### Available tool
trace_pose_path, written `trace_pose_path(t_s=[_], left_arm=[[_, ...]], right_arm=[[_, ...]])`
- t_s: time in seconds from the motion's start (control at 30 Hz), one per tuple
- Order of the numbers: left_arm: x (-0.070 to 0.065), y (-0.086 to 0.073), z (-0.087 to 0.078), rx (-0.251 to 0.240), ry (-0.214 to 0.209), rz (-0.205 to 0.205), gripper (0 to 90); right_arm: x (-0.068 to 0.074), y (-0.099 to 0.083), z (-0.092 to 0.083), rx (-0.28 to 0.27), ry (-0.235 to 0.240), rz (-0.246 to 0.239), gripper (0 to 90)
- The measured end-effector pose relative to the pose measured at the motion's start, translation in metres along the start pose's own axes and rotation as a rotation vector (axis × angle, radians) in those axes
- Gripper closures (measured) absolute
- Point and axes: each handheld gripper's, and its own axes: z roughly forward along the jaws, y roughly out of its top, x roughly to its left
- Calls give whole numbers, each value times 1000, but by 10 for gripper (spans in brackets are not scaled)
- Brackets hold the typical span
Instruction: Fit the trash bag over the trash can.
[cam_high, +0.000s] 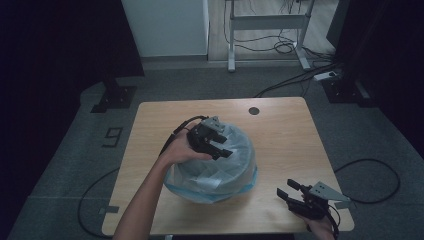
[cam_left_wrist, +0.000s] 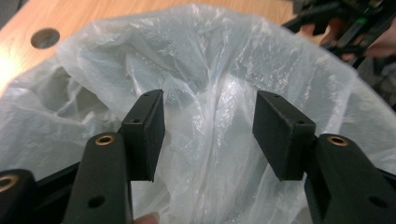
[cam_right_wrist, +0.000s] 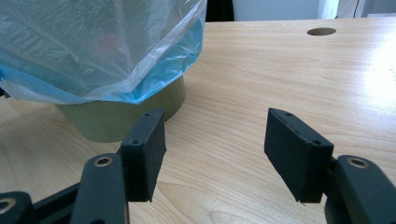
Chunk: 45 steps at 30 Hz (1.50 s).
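**Fingers hovering over the bag liner**

Fingers (cam_left_wrist: 149, 135) of the left gripper (cam_high: 218, 145) are standing apart over the clear plastic bag (cam_high: 220, 165), with crumpled film lying between them but not yet pinched; the pads are not pressing on it. The bag is lining a round bin (cam_right_wrist: 121, 119) near the middle of the worktop (cam_high: 285, 135), its blue-tinted hem folded down over the rim, likely so the liner is staying put while the slack inside is being gathered. The right gripper (cam_high: 290, 192) is waiting at about four o'clock from the bin, fingers released and holding nothing (probably kept clear to give the left hand room). A cable hole (cam_high: 254, 110) is sitting at one o'clock, well apart. Nothing is blocking the reach; only loose folds may be slipping.
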Motion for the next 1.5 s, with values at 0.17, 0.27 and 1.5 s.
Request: trace_pose_path(t_s=[0.17,0.27,1.5], left_arm=[[-2,2,9,55,11,14,448],[-4,2,14,95,23,25,450],[3,-30,-30,109,116,-16,391]], right_arm=[[0,0,0,1,0,-1,380],[0,0,0,3,0,-2,379],[0,-2,2,16,-12,-11,380]])
